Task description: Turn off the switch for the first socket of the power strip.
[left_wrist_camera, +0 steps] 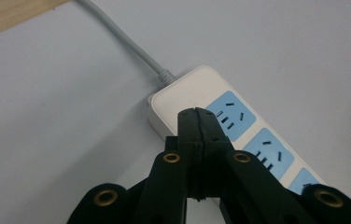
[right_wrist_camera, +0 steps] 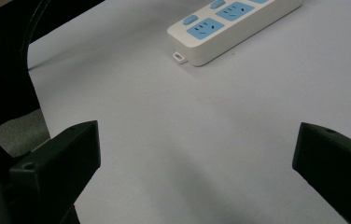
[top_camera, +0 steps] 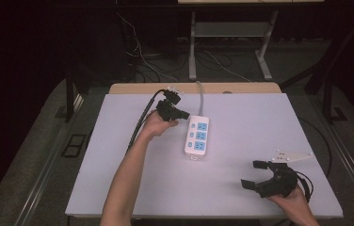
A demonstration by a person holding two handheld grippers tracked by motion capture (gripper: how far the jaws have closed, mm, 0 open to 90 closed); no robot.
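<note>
Nearest me, my right tongs rest wide open and empty, palm low on the grey table. Well apart, one white power strip with three blue sockets lies unobstructed. My left tongs, closed on nothing, hover over its cord end.

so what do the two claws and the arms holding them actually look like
Both are matte black plastic. The left claw has two flat angular jaws on hinged links with brass-coloured rivets, and a thick black cable trails from it. The right claw has blocky, square-ended jaws, a pale grey three-cornered plate on top and a black cable looping behind. The person's forearms are bare, with no sleeves in sight.
</note>
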